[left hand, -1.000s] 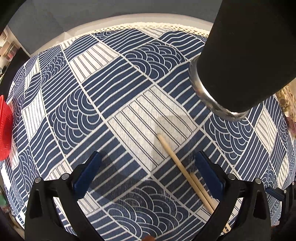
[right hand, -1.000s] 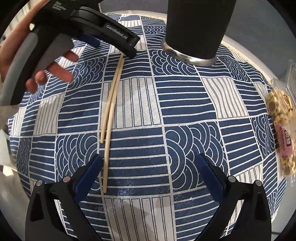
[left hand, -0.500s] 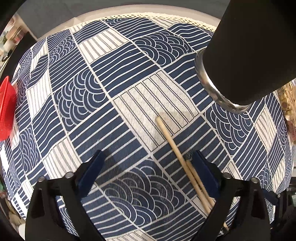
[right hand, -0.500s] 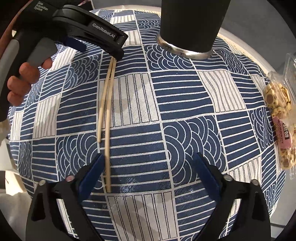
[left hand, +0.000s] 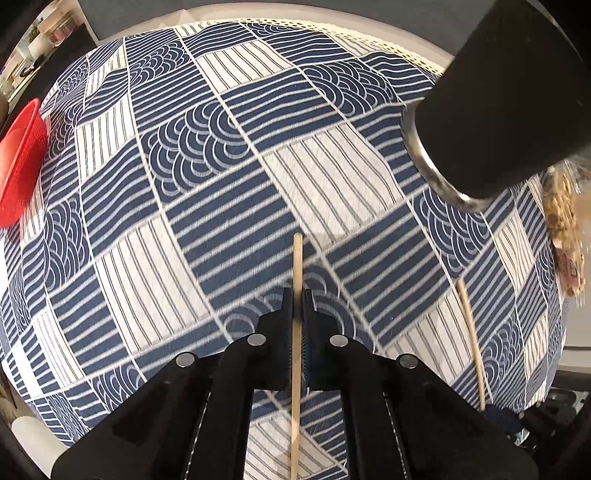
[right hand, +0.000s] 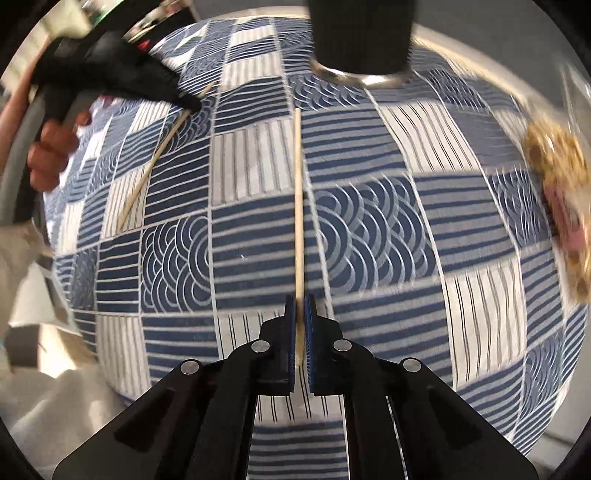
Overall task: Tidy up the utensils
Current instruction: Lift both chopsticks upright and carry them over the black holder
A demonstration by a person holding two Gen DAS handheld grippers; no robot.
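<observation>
Left gripper (left hand: 297, 295) clamps one chopstick (left hand: 296, 332). Right gripper (right hand: 300, 302), just closed, clamps the other chopstick (right hand: 298, 221) above the desk (right hand: 369, 155)

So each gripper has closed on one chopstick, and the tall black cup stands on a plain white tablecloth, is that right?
Not quite: the tablecloth is patterned in blue and white, as both wrist views show. The rest holds: the left gripper and the right gripper each pinch one chopstick, and the tall black cup stands on the cloth.
</observation>
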